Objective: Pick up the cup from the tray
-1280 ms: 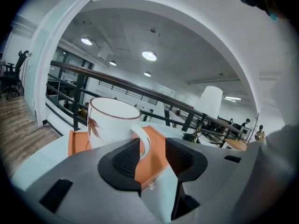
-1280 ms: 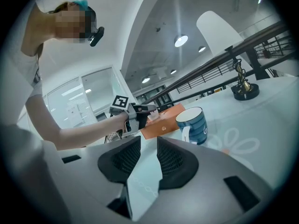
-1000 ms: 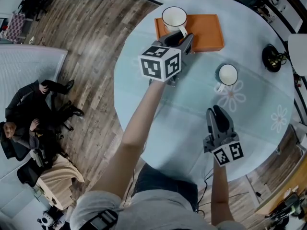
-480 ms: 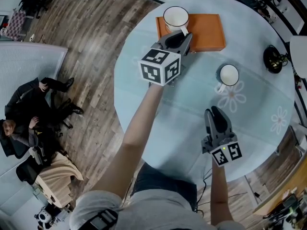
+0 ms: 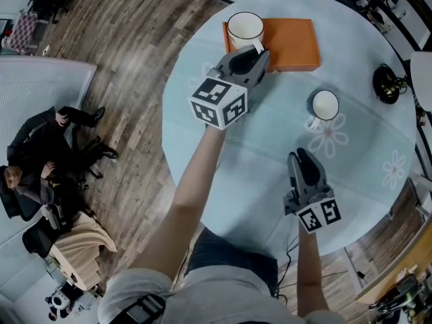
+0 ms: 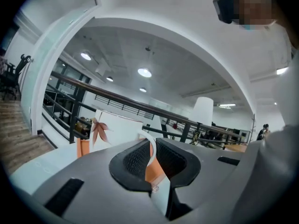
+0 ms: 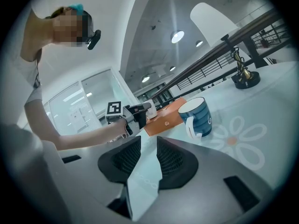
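Two grippers held over a round pale-blue table [image 5: 270, 167]. Jaws of the left gripper [image 5: 255, 51] [image 6: 152, 155] just drawn in, clamped on the curved handle [image 6: 150, 146] of the white ceramic cup [image 5: 245, 27] [image 6: 114, 129], upright at the left end of the flat orange tray [image 5: 290, 42]. Jaws of the right gripper [image 5: 305, 159] [image 7: 148, 157] set apart, empty, near a blue mug [image 5: 325, 104] [image 7: 198, 115] on the table, not touching.

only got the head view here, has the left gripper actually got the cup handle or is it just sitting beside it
observer: It has it. In the left gripper view, the left gripper has just been closing, and its jaws now pinch the white handle of the cup.
operator: and the right gripper, holding anything
observer: Nothing. Its own view shows the right gripper open, with only bare table between its jaws.
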The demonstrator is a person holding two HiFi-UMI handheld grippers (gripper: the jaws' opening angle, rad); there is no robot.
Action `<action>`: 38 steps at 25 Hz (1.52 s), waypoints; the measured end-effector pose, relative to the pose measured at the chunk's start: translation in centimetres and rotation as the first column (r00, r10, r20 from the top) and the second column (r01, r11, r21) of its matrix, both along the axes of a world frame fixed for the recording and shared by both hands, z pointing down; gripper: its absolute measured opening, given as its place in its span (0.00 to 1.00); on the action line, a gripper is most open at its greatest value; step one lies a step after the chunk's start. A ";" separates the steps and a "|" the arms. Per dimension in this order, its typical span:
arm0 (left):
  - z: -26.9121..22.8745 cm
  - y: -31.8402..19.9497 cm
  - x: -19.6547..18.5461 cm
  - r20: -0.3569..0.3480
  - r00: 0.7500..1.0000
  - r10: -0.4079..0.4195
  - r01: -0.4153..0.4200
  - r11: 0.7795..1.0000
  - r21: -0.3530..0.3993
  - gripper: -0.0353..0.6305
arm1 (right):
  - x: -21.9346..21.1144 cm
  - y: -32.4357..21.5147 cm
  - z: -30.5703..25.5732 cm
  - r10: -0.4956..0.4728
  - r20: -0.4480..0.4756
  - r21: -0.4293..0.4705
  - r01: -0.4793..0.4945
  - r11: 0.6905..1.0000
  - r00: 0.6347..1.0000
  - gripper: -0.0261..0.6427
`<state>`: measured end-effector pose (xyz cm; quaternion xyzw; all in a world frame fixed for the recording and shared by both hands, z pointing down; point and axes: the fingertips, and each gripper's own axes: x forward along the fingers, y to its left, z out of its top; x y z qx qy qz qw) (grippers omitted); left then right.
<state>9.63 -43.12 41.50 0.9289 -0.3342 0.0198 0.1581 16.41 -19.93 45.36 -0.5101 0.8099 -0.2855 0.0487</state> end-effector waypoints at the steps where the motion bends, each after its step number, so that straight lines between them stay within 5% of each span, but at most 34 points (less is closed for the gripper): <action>1: -0.1 0.1 0.0 0.013 1.000 0.003 -0.003 1.000 0.011 0.12 | -0.1 0.0 0.0 0.000 0.001 -0.001 0.000 1.000 1.000 0.19; 25: -5.9 8.4 -1.6 -0.056 0.995 0.080 -0.074 0.992 0.101 0.13 | -0.5 1.6 -3.0 -0.002 0.014 0.058 0.001 0.998 1.000 0.18; 38: -3.1 15.8 1.1 -0.056 0.983 0.177 -0.173 0.982 0.072 0.13 | -0.2 4.9 -3.6 0.021 0.015 0.061 -0.022 0.998 1.000 0.18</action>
